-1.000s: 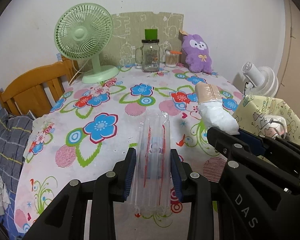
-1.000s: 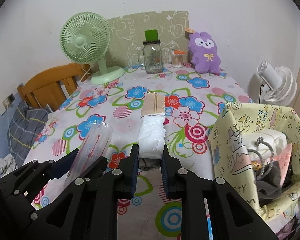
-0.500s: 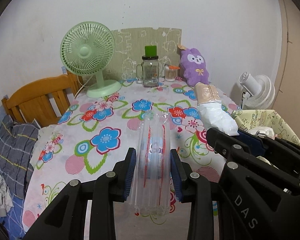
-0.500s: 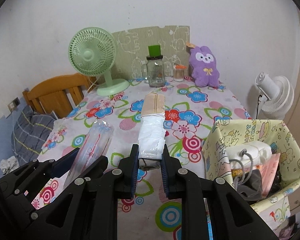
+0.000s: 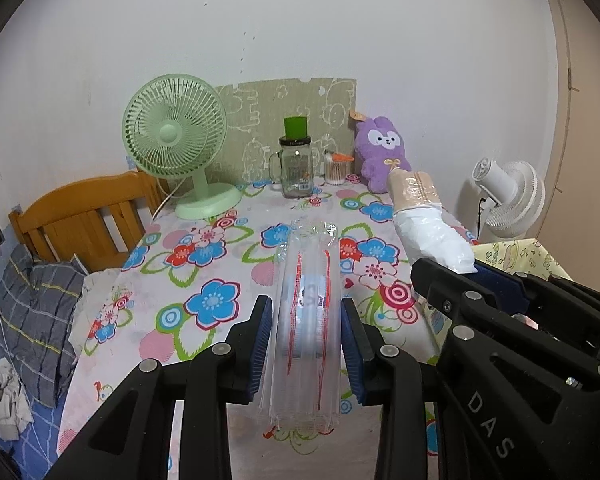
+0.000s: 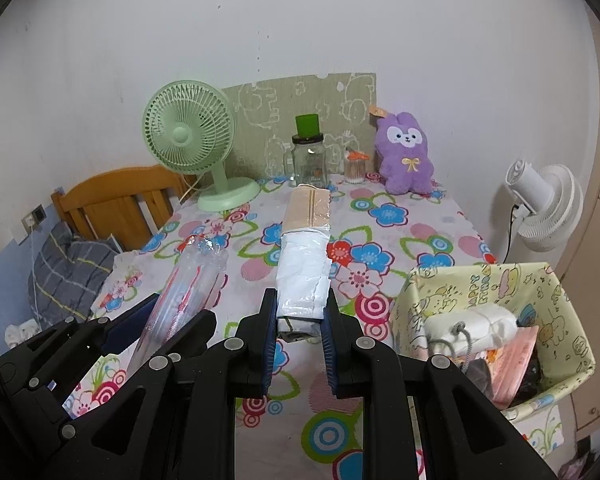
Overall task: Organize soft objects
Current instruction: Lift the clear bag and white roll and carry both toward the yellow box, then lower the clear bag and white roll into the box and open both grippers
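My left gripper (image 5: 306, 334) is shut on a clear plastic pack with red stripes (image 5: 306, 312), held in the air above the flowered table (image 5: 204, 280). That same clear pack (image 6: 180, 292) shows at the left of the right wrist view. My right gripper (image 6: 300, 328) is shut on a long wrapped bundle (image 6: 304, 264), white near the jaws and beige at its far end. The bundle (image 5: 424, 216) also shows from the left wrist view, sticking out over the table. A purple plush rabbit (image 6: 406, 156) sits against the wall at the table's far end.
A yellow patterned fabric bin (image 6: 496, 332) with rolled cloth and other items stands at the right of the table. A green desk fan (image 5: 180, 144), a glass jar with green lid (image 5: 296, 168) and a small cotton-swab jar (image 5: 336, 168) stand at the back. A white fan (image 6: 548, 208) stands right; a wooden chair (image 5: 80, 216) left.
Both grippers have risen with their loads and tipped upward, so more wall shows and the table looks lower and farther. The grips are unchanged.
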The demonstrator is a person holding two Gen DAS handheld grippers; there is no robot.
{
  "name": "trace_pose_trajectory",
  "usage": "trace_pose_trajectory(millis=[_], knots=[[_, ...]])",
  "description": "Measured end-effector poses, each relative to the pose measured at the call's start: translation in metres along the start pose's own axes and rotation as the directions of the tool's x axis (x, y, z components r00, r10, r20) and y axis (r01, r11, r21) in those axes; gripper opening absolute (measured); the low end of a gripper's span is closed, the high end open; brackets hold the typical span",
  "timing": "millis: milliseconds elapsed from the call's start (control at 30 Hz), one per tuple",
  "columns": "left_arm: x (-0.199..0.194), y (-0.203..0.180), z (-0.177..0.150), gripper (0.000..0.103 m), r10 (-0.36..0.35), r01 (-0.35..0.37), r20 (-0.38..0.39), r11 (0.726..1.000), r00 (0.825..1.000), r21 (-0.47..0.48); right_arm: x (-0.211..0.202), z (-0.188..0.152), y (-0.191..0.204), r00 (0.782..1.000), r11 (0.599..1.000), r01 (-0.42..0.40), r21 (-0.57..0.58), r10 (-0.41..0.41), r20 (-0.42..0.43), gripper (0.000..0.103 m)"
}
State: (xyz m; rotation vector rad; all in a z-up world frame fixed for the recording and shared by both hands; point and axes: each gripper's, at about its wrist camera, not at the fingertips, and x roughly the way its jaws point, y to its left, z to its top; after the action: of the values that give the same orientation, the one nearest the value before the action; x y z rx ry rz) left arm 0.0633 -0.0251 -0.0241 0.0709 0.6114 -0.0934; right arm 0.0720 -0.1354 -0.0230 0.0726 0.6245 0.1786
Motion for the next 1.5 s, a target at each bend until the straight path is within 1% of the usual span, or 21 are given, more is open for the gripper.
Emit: trace_pose_trajectory(millis=[333, 533, 1000, 1500], knots=[[-0.006, -0.019, 0.008, 0.034, -0.009, 0.009, 0.030, 1.000, 1.000, 0.006, -0.013, 0.008, -0.016, 1.000, 1.000, 0.008, 0.000, -0.008, 0.023, 0.023], [-0.003, -0.034, 0.010, 0.034, -0.027, 0.026, 0.028, 1.000, 0.999, 0.016, -0.015, 0.007, -0.033, 0.999, 1.000, 0.020, 0.000, -0.020, 0.026, 0.023], [0.005, -0.072, 0.014, 0.034, -0.085, 0.083, 0.028, 0.995, 0.996, 0.049, -0.022, 0.005, -0.072, 0.997, 0.998, 0.063, 0.026, -0.064, 0.037, 0.023], [0.015, -0.110, 0.015, 0.034, -0.149, 0.147, 0.015, 0.985, 0.989, 0.088, -0.025, 0.000, -0.109, 0.993, 0.992, 0.113, 0.063, -0.115, 0.035, 0.023]])
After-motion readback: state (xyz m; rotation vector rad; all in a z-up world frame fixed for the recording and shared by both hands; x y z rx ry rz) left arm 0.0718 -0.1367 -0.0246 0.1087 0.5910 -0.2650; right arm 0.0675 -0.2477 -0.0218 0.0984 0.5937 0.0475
